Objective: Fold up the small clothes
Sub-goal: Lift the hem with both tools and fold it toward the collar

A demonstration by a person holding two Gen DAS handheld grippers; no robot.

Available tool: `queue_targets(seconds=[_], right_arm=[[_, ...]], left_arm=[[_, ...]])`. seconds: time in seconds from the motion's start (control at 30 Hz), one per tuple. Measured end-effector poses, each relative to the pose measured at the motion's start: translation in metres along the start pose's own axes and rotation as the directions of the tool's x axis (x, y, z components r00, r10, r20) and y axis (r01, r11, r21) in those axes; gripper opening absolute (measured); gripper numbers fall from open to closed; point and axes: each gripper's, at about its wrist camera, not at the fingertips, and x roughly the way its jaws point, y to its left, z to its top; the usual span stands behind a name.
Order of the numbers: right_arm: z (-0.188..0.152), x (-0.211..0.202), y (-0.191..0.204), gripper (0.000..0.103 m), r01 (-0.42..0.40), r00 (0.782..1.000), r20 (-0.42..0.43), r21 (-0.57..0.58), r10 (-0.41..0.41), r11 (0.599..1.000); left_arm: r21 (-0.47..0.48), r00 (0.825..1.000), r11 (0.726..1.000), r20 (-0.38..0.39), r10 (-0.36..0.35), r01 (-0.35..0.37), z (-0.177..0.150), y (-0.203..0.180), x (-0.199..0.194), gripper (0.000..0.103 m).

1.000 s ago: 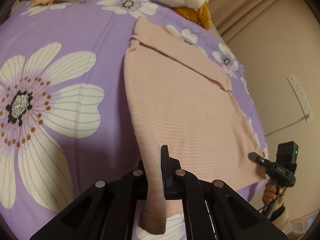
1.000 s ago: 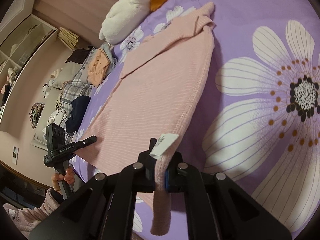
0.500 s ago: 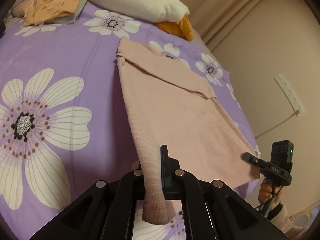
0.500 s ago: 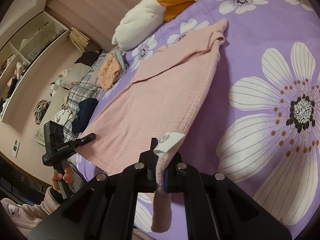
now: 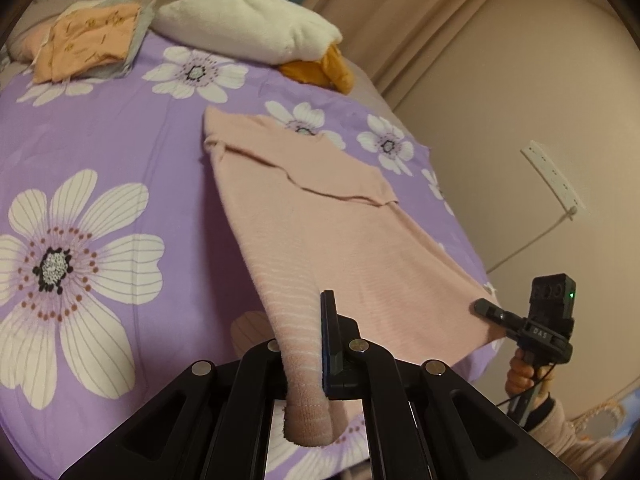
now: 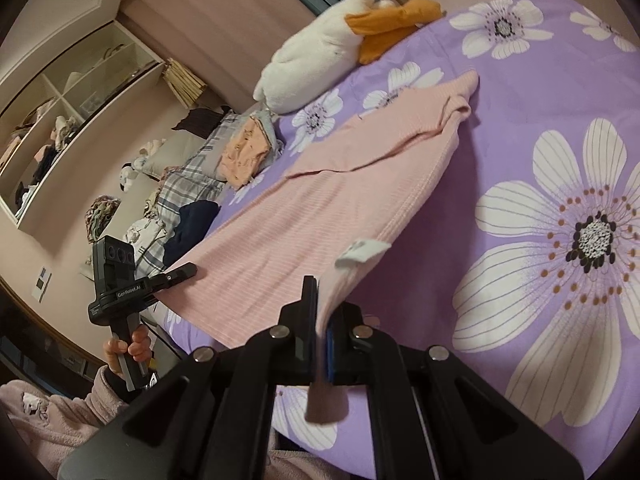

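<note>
Pink ribbed knit top [image 5: 320, 240] pinched at both hem corners, stretched taut

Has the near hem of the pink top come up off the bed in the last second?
Yes. The pink top, pinched at both corners, has risen: its near half now hangs clear above the purple flowered bedspread, while the collar end stays down near the white plush.

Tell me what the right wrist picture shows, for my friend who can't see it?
The right tool pinches one corner of a pink top, lifted above a purple flowered bedspread. The left tool holds the other corner. A white plush toy lies beyond.
</note>
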Motion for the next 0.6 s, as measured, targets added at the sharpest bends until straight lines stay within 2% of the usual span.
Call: queue_targets(seconds=[0.17,0.6], right_arm=[[-0.004,-0.017,0.01,0.004,-0.005,1.0,0.012,-0.034,0.005,0.999],[-0.015,-0.054,0.039,0.004,-0.032,0.999,0.019,-0.137,0.035,0.99]], left_arm=[[0.031,1.0,1.0,-0.001,-0.005,0.005,-0.004,-0.014,-0.011,0.0],[0.029,1.0,1.0,-0.011,0.011,-0.01,-0.014,-0.03,-0.042,0.0]])
